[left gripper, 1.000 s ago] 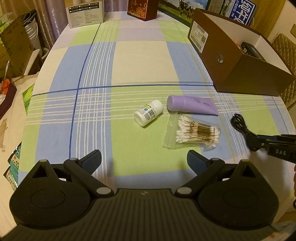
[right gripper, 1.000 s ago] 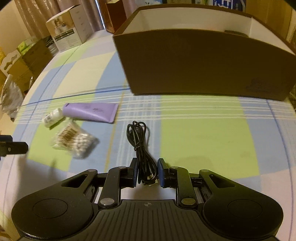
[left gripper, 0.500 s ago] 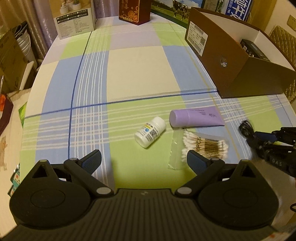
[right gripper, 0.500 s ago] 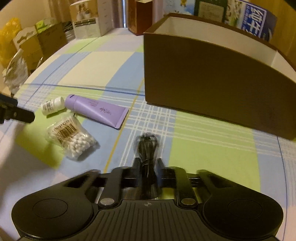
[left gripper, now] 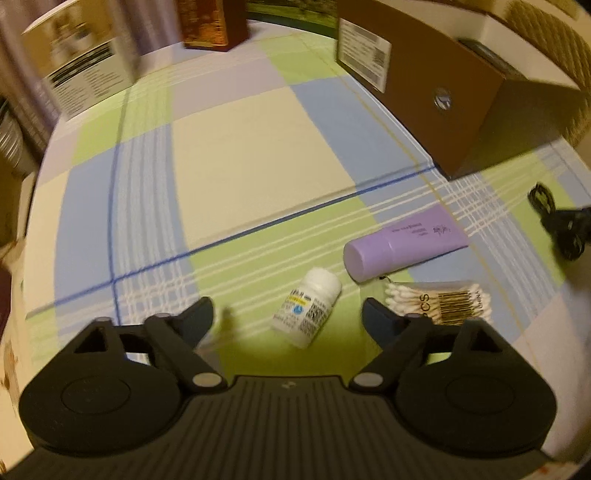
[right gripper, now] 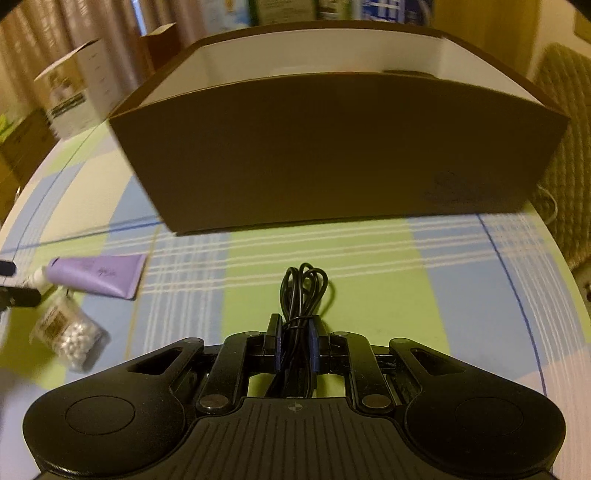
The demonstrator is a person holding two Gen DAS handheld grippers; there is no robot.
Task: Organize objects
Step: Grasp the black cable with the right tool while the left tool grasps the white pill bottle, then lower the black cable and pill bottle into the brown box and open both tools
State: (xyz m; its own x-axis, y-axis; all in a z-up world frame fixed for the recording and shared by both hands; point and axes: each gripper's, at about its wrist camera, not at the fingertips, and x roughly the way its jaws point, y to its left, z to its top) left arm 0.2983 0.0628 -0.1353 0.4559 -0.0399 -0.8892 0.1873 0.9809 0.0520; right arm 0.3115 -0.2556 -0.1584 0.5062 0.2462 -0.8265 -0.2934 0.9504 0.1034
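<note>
On the checked cloth [left gripper: 258,155] four loose items are counted: one white bottle [left gripper: 306,308], one purple tube [left gripper: 404,247], one bag of cotton swabs [left gripper: 439,302] and one black cable [right gripper: 303,295]. One brown box [right gripper: 340,147] with a white inside stands at the far side of the cloth.

Left gripper [left gripper: 288,314]: jaws spread wide, holding nothing. It hovers low over the bottle, which lies on its side between the two fingers without touching either. The tube lies just beyond the bottle, cap end toward it; the swab bag lies just beside the tube, partly hidden behind the right finger [left gripper: 384,321].

Right gripper [right gripper: 295,343]: jaws clamped on the coiled cable, whose loop sticks out ahead of the pads. The cable is off the cloth or barely on it; the view does not settle which. It sits in front of the box's near wall, outside the box.

Box contents: one dark object [left gripper: 487,55] shows near the far end in the left view, too blurred to identify. From the right view the interior floor is hidden by the near wall.

Two cartons stand at the cloth's far edge, one white [left gripper: 85,62] and one reddish [left gripper: 210,22], both blurred and cut off at the top.
</note>
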